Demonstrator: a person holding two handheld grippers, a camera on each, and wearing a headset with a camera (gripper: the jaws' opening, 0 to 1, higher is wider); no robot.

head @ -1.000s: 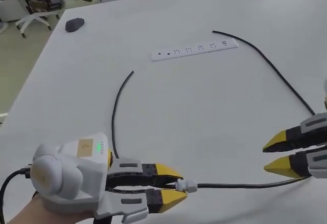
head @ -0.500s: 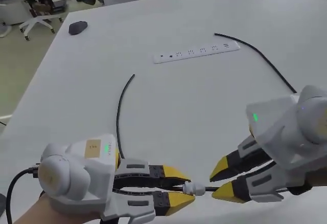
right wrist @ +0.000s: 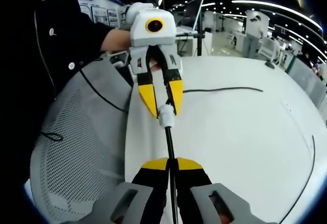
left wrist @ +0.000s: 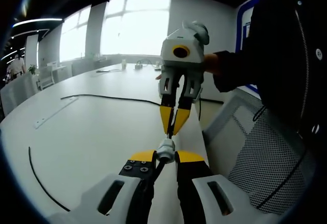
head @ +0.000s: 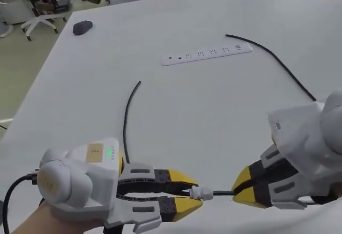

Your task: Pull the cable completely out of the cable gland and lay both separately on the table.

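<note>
My left gripper (head: 185, 192) at the lower left of the head view is shut on a small white cable gland (head: 200, 193), which pokes out past its yellow tips. A black cable (head: 223, 193) leaves the gland to the right, and my right gripper (head: 244, 189) is shut on it a short way off. In the left gripper view the gland (left wrist: 165, 150) sits between my own jaws, with the right gripper (left wrist: 173, 123) facing it. In the right gripper view the cable (right wrist: 169, 141) runs from my right gripper (right wrist: 171, 165) up to the gland (right wrist: 166, 116), held by the left gripper (right wrist: 159, 104).
On the white table a white power strip (head: 207, 54) lies at the back with a long black cable stretch (head: 275, 60) curving past it. Another black cable stretch (head: 127, 115) lies left of centre. A dark mouse (head: 82, 27) rests far left. Office chairs stand beyond the table.
My right gripper came in from the right edge toward the gland and went from open to shut on the cable. My left gripper has kept hold of the gland.
</note>
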